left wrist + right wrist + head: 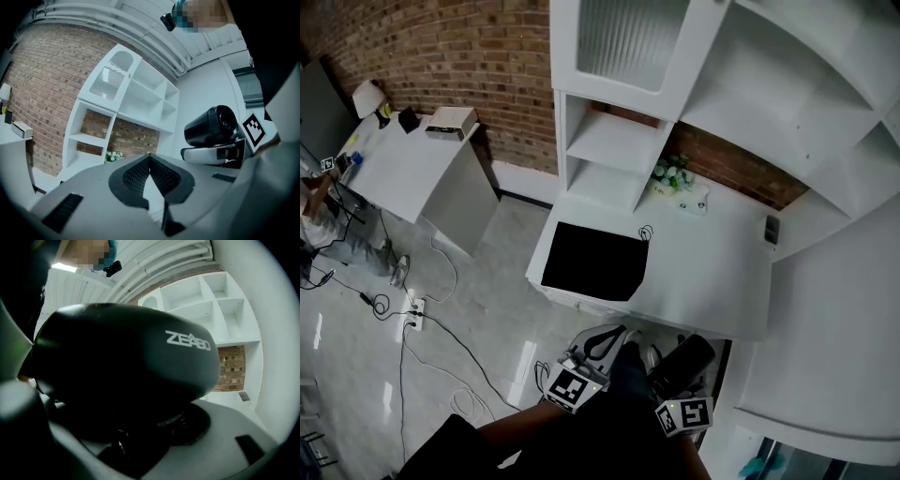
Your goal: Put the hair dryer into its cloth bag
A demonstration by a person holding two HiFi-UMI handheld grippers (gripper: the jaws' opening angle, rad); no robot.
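Note:
The black hair dryer (687, 357) sits in my right gripper (673, 373), low in the head view and short of the table's near edge. In the right gripper view its dark body with white lettering (126, 362) fills most of the picture, and my right gripper (154, 427) is shut on it. My left gripper (607, 341) hangs beside it on the left, shut and holding nothing; its ribbed black pads meet in the left gripper view (150, 165), where the dryer (211, 125) shows at the right. The black cloth bag (592, 262) lies flat on the white table (712, 272).
A white shelf unit (609, 141) rises behind the table against a brick wall. A small bunch of flowers (670, 173) and a small dark device (772, 228) rest on the table's far side. Left, a second white table (412, 169); cables and a power strip (414, 314) on the floor.

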